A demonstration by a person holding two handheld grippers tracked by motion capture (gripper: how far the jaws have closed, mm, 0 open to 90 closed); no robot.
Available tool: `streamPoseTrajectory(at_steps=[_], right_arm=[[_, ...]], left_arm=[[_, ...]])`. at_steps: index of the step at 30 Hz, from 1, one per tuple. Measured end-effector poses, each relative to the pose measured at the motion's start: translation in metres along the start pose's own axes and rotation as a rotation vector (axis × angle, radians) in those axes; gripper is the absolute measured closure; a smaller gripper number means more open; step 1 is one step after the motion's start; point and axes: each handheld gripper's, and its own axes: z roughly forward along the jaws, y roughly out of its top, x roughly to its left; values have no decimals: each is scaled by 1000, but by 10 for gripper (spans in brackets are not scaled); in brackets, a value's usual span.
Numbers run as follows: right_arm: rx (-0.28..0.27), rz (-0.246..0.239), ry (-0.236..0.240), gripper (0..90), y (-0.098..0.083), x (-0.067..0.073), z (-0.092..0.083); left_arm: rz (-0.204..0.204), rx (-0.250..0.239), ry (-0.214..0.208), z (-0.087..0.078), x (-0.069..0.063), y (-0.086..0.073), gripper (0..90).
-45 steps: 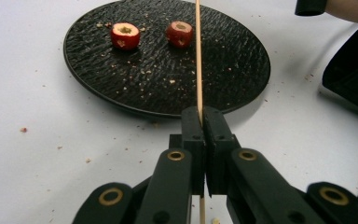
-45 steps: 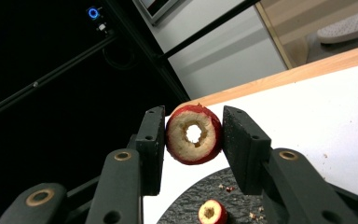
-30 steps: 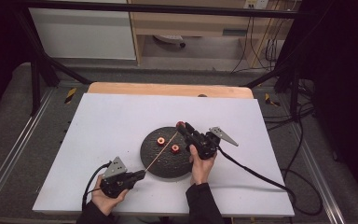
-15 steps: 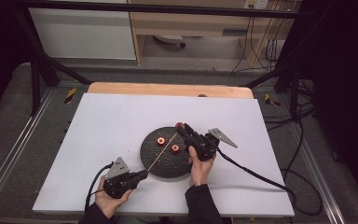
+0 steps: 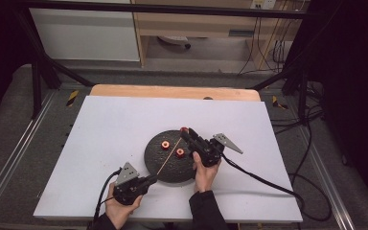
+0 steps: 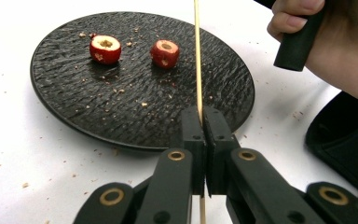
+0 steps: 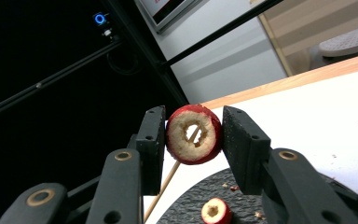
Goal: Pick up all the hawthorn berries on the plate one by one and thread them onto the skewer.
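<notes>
Left tongs [image 6: 204, 122] clamped on thin wooden skewer [image 6: 197, 56]; right tongs [image 7: 192, 135] clamped on cored red fruit [image 7: 194, 134], skewer tip at its hole. Black plate [image 5: 159, 165] between them, two fruits on it. White worktop [image 5: 105, 129], crumbs; dark room, cables beyond

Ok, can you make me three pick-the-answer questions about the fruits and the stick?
1. Where do the two loose fruits lie?
A. on the black plate
B. on the floor
C. on the white table

2. How many red fruits are there in all?
A. one
B. three
C. five

3. What is the left gripper doing?
A. standing open
B. shut on a fruit
C. shut on the stick

Answers: 1 A, both loose fruits sit on the plate. 2 B, two on the plate, and the third fruit between the right gripper's jaws. 3 C, the left gripper pinches the stick.
</notes>
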Motion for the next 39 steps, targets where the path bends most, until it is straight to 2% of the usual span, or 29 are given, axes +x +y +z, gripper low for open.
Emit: streamPoseTrajectory(at_steps=[9,15,21,31,34,39], right_arm=[[24,6,12,613,-4,2,-2],[48,12,18,613,-8,3,-4],[65,14,22,613,-10,6,-6],[99,-2,41,613,-15,8,-10],[113,-17,38,613,-18,9,-11],[134,-9,47,613,-22,11,-13]], left_arm=[[-10,2,12,10,-3,10,883],[-2,3,13,19,-1,19,883],[-5,-1,-1,27,1,30,883],[19,-1,-7,42,2,48,883],[33,1,-5,46,2,52,883],[38,1,-11,50,3,55,883]])
